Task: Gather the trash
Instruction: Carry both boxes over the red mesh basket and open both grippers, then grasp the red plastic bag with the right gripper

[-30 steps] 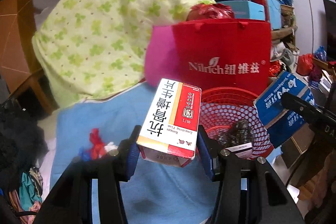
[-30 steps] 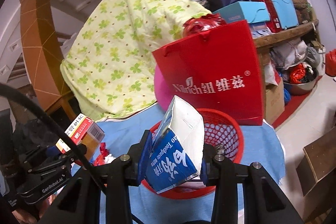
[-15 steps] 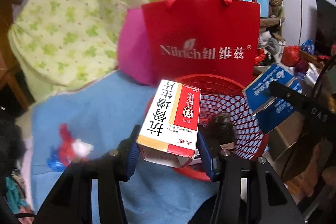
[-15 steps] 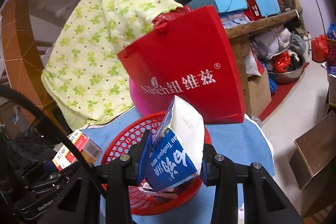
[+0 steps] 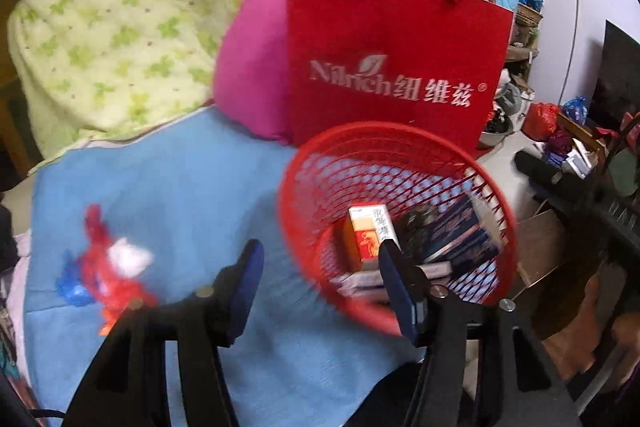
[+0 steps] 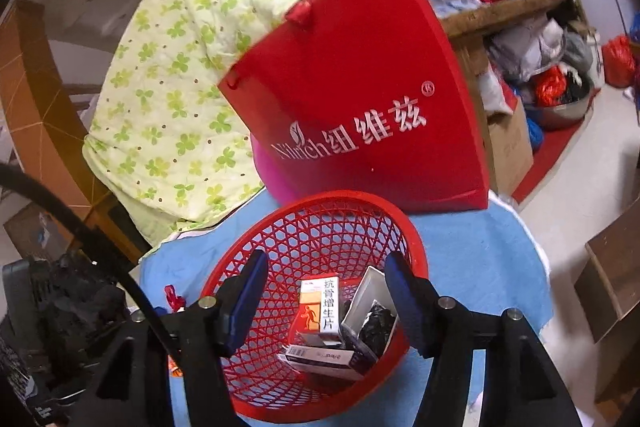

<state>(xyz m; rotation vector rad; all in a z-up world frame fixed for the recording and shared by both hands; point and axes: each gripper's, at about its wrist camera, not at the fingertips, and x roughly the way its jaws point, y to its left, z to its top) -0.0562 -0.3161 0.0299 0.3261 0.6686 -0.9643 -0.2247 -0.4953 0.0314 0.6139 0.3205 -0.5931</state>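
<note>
Apparently empty: left gripper [image 5: 320,269] wide; right gripper [image 6: 324,285] wide; basket [image 6: 280,379] below

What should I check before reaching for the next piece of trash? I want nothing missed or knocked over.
1. Left gripper empty with jaws apart: ok.
2. Right gripper empty with jaws apart: ok.
3. White-and-red cardboard medicine box inside the red plastic mesh basket: ok.
4. Blue toothpaste carton inside the basket: ok.
5. Blue cloth-covered tabletop free of trash: not ok; a crumpled red, white and blue wrapper lies left of the basket.
6. Basket steady on the cloth: cannot tell; its near rim is motion-blurred in the left wrist view.
</note>
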